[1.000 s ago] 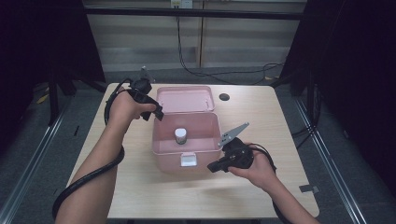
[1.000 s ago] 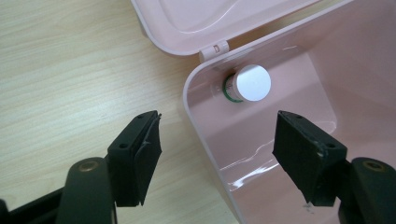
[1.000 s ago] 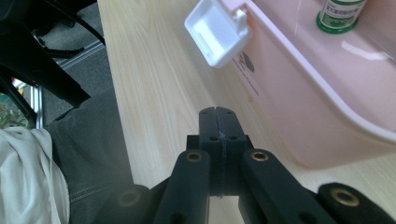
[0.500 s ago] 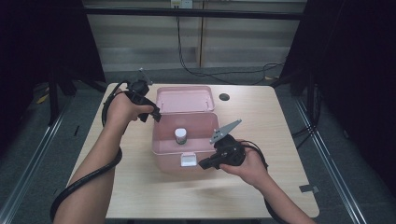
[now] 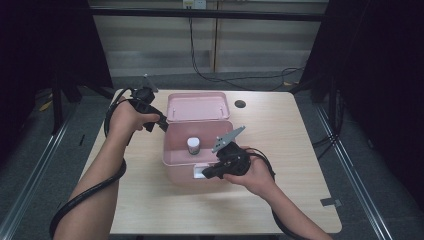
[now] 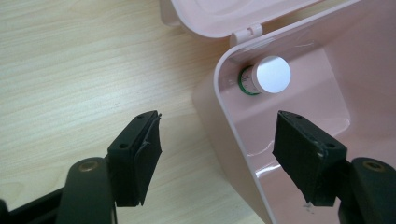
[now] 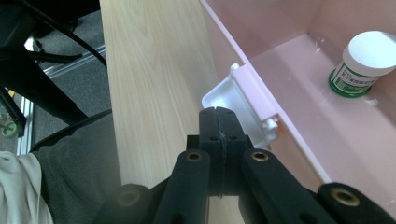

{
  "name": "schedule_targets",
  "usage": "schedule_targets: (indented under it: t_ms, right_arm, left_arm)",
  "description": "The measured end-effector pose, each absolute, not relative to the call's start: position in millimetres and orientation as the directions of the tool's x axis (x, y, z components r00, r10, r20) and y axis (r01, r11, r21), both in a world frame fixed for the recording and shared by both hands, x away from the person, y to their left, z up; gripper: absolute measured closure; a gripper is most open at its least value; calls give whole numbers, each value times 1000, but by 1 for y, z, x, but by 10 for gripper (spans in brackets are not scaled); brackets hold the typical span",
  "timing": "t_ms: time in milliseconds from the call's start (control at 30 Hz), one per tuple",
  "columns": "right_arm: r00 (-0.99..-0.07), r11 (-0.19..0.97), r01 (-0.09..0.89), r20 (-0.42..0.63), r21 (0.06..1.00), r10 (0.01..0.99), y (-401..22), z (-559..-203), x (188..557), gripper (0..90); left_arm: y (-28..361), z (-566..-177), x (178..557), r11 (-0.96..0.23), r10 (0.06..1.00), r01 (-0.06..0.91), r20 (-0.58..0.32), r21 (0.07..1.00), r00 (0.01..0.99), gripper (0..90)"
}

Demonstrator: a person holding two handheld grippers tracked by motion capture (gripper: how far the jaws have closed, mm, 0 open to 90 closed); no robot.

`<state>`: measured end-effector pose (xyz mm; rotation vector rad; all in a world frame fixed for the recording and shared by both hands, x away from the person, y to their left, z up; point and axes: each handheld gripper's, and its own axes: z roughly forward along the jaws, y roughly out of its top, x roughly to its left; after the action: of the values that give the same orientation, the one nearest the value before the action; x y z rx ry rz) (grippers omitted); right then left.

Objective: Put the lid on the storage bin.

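A pink box (image 5: 192, 165) stood near the middle of the wooden table (image 5: 300, 150), its long axis running across the table from the person's left to right. Its lid (image 5: 197, 106) lay folded back on the far side, hinged along that far edge, so the box opened upward. The white latch (image 5: 200, 171) sat on the near wall, facing the person. Inside the box, near its middle, a small white-capped jar (image 5: 193, 145) stood upright.

The left gripper (image 6: 217, 140) hung at the box's far left corner, jaws spread apart, one outside the wall and one above the interior, touching nothing. The right gripper (image 7: 218, 116) pointed at the latch from the near side, jaws pressed together on nothing, tips just beside the latch.
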<state>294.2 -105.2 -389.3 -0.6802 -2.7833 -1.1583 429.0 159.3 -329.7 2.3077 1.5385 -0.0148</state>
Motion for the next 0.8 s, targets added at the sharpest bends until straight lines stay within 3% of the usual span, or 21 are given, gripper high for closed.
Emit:
schedule_targets:
  t_ms: [800]
  right_arm:
    - [-923, 652, 356, 144, 669, 356, -99, -396, 300, 900]
  left_arm:
    - [163, -336, 436, -327, 893, 900, -217, 287, 394, 316]
